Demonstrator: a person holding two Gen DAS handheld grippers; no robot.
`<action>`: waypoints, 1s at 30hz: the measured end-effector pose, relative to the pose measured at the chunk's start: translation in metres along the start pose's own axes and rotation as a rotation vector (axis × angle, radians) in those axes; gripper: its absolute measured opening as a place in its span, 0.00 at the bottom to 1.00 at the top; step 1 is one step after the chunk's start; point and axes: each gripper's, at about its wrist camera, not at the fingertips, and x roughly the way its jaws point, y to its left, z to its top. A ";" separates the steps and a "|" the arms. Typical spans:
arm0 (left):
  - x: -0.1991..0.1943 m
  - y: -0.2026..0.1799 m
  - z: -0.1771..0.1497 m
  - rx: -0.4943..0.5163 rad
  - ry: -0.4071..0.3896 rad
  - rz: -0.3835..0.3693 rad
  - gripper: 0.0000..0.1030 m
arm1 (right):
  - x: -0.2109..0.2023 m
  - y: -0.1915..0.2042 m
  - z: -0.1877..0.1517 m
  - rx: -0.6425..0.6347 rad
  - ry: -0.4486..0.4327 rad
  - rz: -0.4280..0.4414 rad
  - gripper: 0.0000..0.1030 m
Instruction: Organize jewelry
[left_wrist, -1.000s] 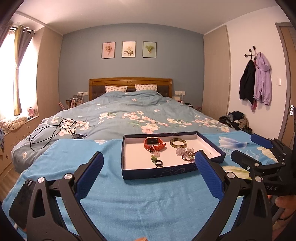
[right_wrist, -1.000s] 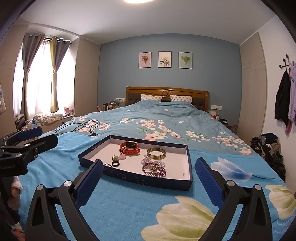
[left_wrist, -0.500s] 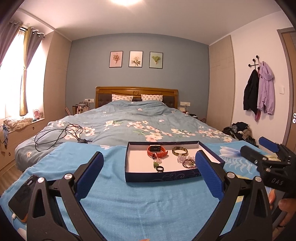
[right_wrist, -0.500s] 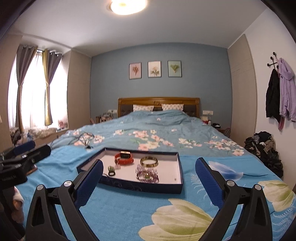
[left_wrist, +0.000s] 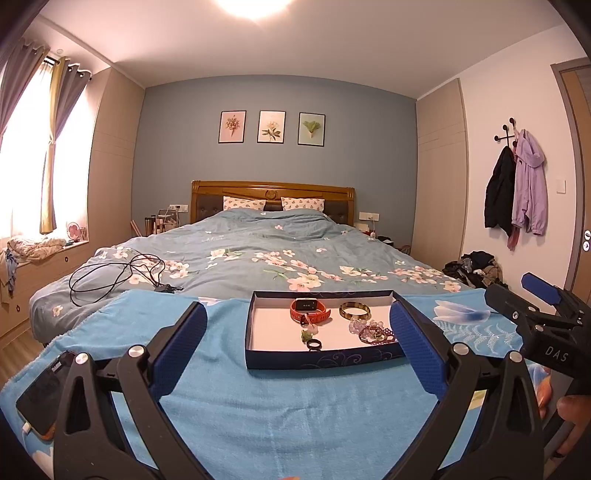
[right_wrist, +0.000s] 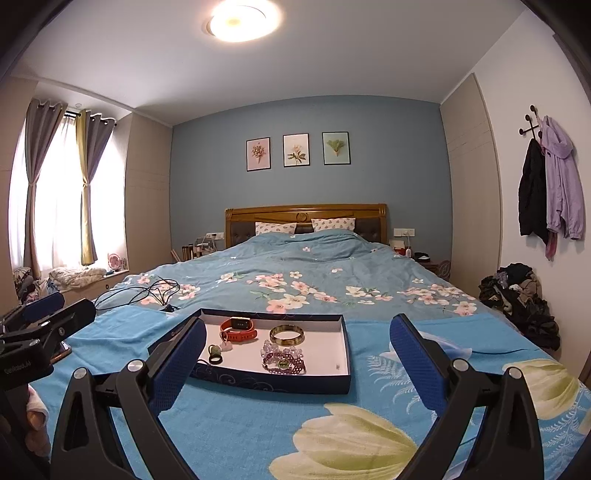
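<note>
Left gripper (left_wrist: 295, 332) level, jaws wide, right gripper (right_wrist: 297, 343) likewise, facing tray (left_wrist: 325, 360)

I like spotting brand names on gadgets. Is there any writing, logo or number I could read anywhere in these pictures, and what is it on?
"DAS": white letters on the black body of the right gripper, seen from the left wrist view; it may be part of a longer word.
White lettering on the left gripper body in the right wrist view: too blurred to read.
Red watch screen: too small to read.
Three framed pictures: flowers only, no words visible.

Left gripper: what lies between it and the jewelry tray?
Only bare blue towel lies between the open left gripper and the jewelry tray, seen in the left wrist view.
</note>
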 end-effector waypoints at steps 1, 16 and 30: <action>0.000 0.000 0.000 -0.003 0.002 -0.002 0.94 | 0.000 0.000 0.000 0.001 -0.001 -0.001 0.93; 0.000 0.001 -0.002 -0.005 0.005 -0.003 0.94 | -0.001 -0.002 -0.001 0.004 0.001 0.002 0.93; 0.002 -0.001 -0.003 -0.001 0.011 -0.006 0.94 | -0.001 -0.003 0.000 0.011 0.003 0.007 0.93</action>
